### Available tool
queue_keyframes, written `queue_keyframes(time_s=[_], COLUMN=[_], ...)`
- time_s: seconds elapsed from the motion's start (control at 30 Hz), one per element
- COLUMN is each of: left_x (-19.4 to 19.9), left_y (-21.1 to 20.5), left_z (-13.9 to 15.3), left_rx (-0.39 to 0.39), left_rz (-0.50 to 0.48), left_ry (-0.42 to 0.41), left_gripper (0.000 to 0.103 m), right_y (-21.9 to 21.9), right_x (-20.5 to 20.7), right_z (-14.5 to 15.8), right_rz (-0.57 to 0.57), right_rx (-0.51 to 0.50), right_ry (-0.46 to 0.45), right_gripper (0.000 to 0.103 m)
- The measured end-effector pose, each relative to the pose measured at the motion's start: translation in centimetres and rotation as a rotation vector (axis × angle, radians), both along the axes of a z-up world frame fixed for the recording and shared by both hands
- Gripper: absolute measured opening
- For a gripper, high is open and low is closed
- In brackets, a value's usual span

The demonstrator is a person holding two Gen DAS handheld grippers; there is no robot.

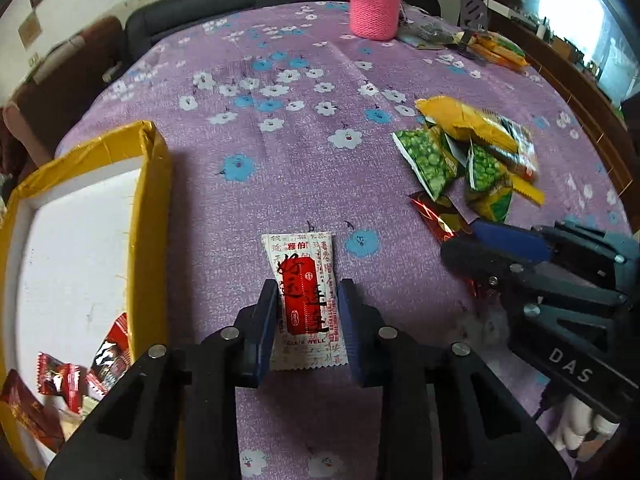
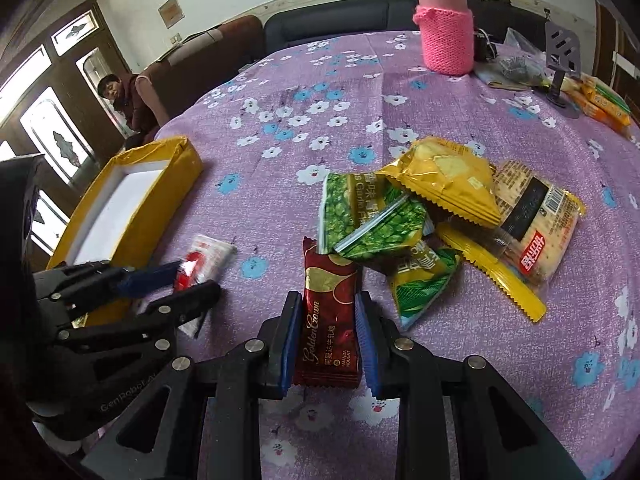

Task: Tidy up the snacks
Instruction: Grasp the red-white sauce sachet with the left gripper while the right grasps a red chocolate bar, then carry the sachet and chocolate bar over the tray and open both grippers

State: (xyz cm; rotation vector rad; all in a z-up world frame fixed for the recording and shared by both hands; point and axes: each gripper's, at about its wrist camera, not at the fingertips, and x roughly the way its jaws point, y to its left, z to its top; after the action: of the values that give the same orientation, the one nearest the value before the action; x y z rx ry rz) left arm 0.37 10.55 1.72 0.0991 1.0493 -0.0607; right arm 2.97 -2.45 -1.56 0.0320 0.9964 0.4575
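Both grippers are clamping snacks at this moment. In the left wrist view, the left gripper (image 1: 308,320) at bottom centre is squeezing a white sachet with red print (image 1: 306,298), its blue pads pressing on the long edges while the packet lies flat on the purple flowered tablecloth (image 1: 280,140). In the right wrist view, the right gripper (image 2: 328,340) at bottom centre is gripping a dark red Golden Crown nougat bar (image 2: 330,320) the same way; the bar's top end is tucking under the pile just above it.

The yellow box (image 1: 154,200) at the left edge of the left wrist view is serving, by my judgement, as the collecting place. Several red-wrapped candies (image 1: 72,376) are already lying in its lower corner, but most of its white floor is showing bare, so the sorting looks only partly done.

What is remaining, as far as the views show: the two packets now gripped, and the heap at centre right of the right wrist view, namely two green pea packets (image 2: 360,216), a yellow wafer pack (image 2: 444,180), a clear cracker pack (image 2: 536,220) and another green-and-yellow pouch (image 2: 424,276). More orange and green bars (image 2: 604,106) are lying at the upper right, beside a bottle in a pink knitted sleeve (image 2: 444,40); whether those belong to the job I cannot tell.
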Motion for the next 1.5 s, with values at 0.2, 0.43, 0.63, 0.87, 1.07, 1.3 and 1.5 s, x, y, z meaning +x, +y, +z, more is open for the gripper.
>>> queue_keyframes(time_s=[0.2,0.43,0.63,0.87,1.07,1.3,1.5], left_x=[-2.5,-5.9,-9.0,-10.8,-12.4,-12.7,-10.5], left_y=[0.9,3.0,6.5,9.5,12.9,16.9,20.2], left_z=[2.0,4.5,5.6,4.6,4.8,5.5,5.4], left_rx=[-0.091,-0.173,-0.298,-0.332,-0.355,-0.323,-0.253], left_rz=[0.033,0.086,0.178,0.288,0.354,0.375,0.370], left_ry=[-0.056,-0.138,-0.185,-0.204,-0.250,-0.278,-0.259], left_gripper=[0.019,0.019,0.019,0.019,0.019,0.019,0.020], right_y=[0.9,1.5,1.4,2.7,2.6,5.2,12.9], right_x=[-1.1,-2.4,-2.5,-3.8,-4.7,-5.8,-5.7], right_z=[1.0,2.3,1.9,1.8,2.0,4.3,6.0], right_rz=[0.089,0.128,0.103,0.128,0.086,0.139,0.253], right_rx=[0.099,0.166,0.161,0.141,0.133,0.160,0.115], right_ry=[-0.004,-0.065,-0.064,-0.097,-0.126,-0.110,-0.064], right_gripper=[0.027,0.027,0.027,0.027,0.027,0.027,0.027])
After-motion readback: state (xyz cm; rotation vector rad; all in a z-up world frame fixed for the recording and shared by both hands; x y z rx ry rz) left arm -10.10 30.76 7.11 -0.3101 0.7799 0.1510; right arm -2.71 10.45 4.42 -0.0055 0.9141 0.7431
